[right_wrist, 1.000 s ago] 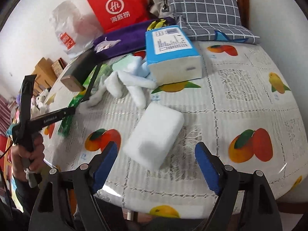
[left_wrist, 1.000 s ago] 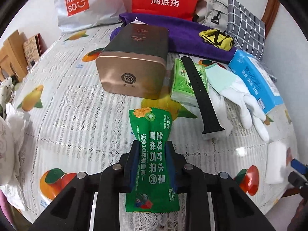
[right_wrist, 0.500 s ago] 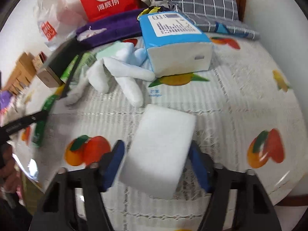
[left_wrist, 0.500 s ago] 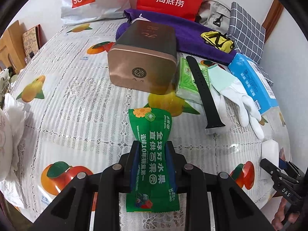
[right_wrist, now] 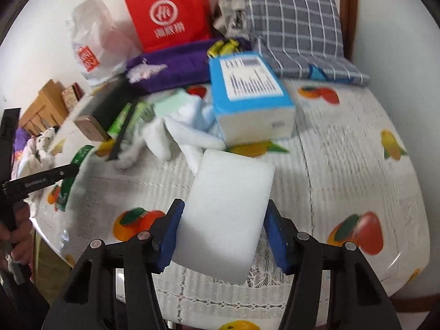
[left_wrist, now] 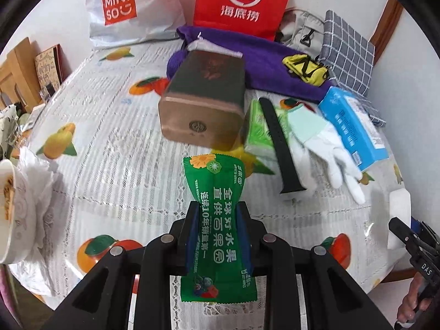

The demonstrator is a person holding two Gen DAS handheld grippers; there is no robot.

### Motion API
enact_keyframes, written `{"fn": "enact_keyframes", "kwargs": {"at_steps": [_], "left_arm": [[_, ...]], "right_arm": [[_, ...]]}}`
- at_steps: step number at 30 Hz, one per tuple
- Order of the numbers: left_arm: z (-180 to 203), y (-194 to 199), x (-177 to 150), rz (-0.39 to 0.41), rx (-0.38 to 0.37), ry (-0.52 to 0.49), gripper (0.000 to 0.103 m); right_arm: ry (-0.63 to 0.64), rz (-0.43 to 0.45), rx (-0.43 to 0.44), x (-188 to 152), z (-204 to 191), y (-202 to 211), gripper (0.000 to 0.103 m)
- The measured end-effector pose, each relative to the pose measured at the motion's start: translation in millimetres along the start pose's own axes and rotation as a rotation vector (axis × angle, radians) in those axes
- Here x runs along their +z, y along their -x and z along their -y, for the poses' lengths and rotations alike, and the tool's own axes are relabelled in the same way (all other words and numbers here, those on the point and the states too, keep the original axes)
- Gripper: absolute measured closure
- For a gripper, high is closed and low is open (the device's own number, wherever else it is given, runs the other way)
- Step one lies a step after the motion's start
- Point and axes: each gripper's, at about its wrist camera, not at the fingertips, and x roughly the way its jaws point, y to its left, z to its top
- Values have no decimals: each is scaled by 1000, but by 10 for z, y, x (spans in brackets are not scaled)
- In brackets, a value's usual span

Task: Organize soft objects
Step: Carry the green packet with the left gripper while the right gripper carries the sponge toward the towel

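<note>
A green snack packet (left_wrist: 217, 192) with white print hangs over the fruit-print tablecloth (left_wrist: 115, 148), pinched at its middle by my left gripper (left_wrist: 217, 220), which is shut on it. In the right wrist view a white sponge block (right_wrist: 228, 206) sits tilted between the blue pads of my right gripper (right_wrist: 222, 220), which press on both its sides; its lower end is off the cloth. The same sponge (left_wrist: 398, 206) and right gripper (left_wrist: 407, 233) show at the right edge of the left wrist view. The left gripper (right_wrist: 63, 170) and packet (right_wrist: 79, 154) appear at far left.
A bronze tin (left_wrist: 203, 104) lies ahead. Beside it are a green tissue pack (left_wrist: 255, 134), a black strap (left_wrist: 277, 143), white gloves (left_wrist: 330, 148) and a blue tissue box (left_wrist: 354, 126). Purple towel (left_wrist: 269, 63), red bag (left_wrist: 242, 0) and checked cushion (left_wrist: 349, 49) line the back. A bowl (left_wrist: 8, 209) stands at left.
My right gripper moved onto the white sponge, closed on its sides and tipped it up off the cloth. The left gripper rose a little with the green packet still held.
</note>
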Motion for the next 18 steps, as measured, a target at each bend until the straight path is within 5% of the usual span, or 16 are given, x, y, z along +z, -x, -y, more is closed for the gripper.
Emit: {"fn": "enact_keyframes", "kwargs": {"at_steps": [18], "left_arm": [[136, 525, 474, 103, -38, -22, 78]], "right_arm": [[93, 134, 50, 565, -183, 418, 46]]}}
